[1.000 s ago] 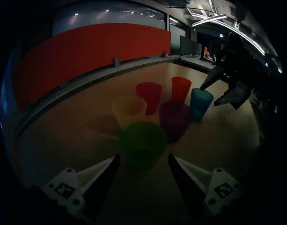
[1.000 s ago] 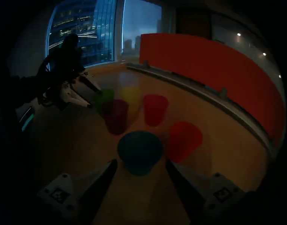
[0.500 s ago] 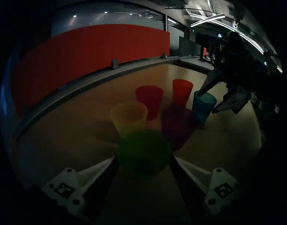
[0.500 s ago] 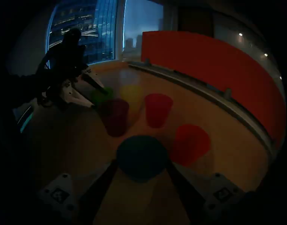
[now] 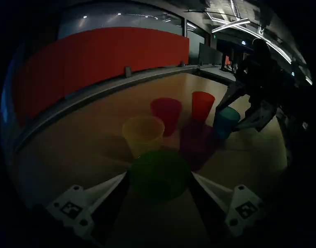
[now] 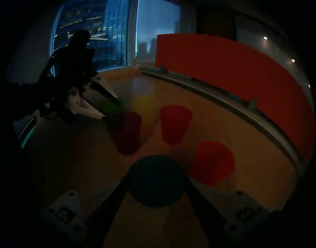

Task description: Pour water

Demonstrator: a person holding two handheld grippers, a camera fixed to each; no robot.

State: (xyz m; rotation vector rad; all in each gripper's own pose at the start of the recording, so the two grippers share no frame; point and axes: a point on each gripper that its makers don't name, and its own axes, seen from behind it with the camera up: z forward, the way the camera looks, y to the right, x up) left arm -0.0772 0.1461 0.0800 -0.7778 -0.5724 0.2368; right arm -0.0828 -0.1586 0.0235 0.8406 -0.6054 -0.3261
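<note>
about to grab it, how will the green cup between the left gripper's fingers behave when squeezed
The green cup looks like thin translucent plastic, so probably light, and it may flex under a hard squeeze. It seems wider at the rim than the base, so a high push could tip it.

Colours: green cup (image 5: 160,175), yellow cup (image 5: 143,132), crimson cup (image 5: 166,113), orange-red cup (image 5: 202,103), purple cup (image 5: 197,142), teal cup (image 5: 226,120); red partition (image 5: 100,58); tan tabletop (image 5: 83,144).

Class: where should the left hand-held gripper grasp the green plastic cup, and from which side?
Probably the side wall of the green plastic cup, below the rim, from the near side: it stands upright inside the open left hand-held gripper, and the yellow plastic cup and purple plastic cup crowd behind it.
</note>
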